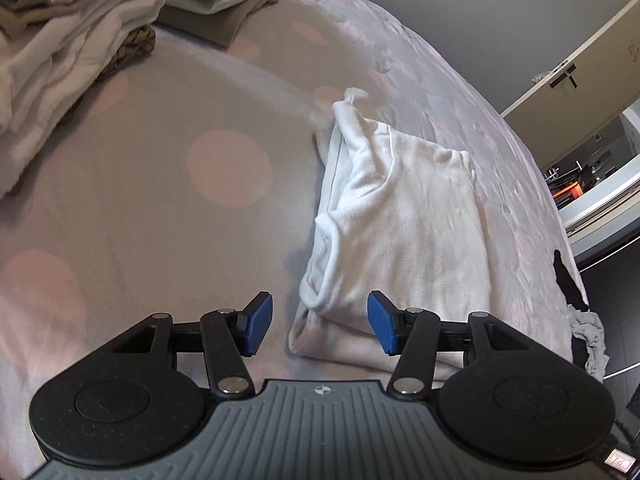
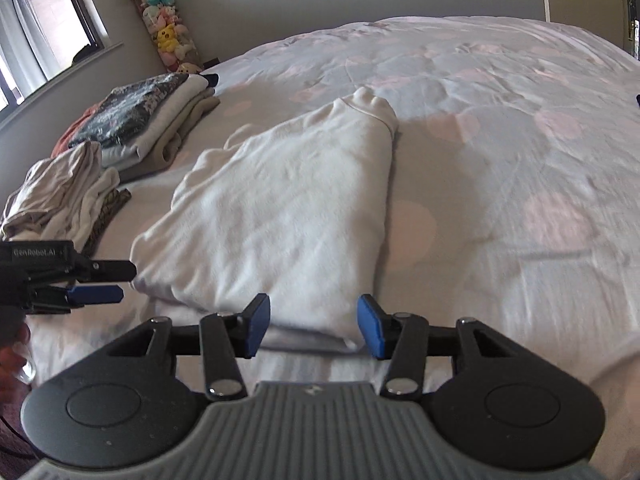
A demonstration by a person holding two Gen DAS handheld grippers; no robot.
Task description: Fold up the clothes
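Note:
A white fleece garment (image 1: 400,220) (image 2: 280,216) lies partly folded on the bed, with a sleeve cuff (image 2: 372,106) at its far end. My left gripper (image 1: 320,322) stands open just above the garment's near left corner, its blue pads apart and not pressing on the cloth. My right gripper (image 2: 314,328) is open over the near right corner, and the folded edge shows between its fingers without being pinched. In the right wrist view the left gripper (image 2: 120,282) shows from the side at the garment's left edge.
The bed cover (image 2: 500,160) is grey with pink dots. A stack of folded clothes (image 2: 160,120) (image 1: 216,4) and a loose pile (image 2: 60,196) (image 1: 60,60) sit on the far left. Dark clothing (image 1: 568,284) hangs at the bed's right edge. Plush toys (image 2: 168,28) stand by the wall.

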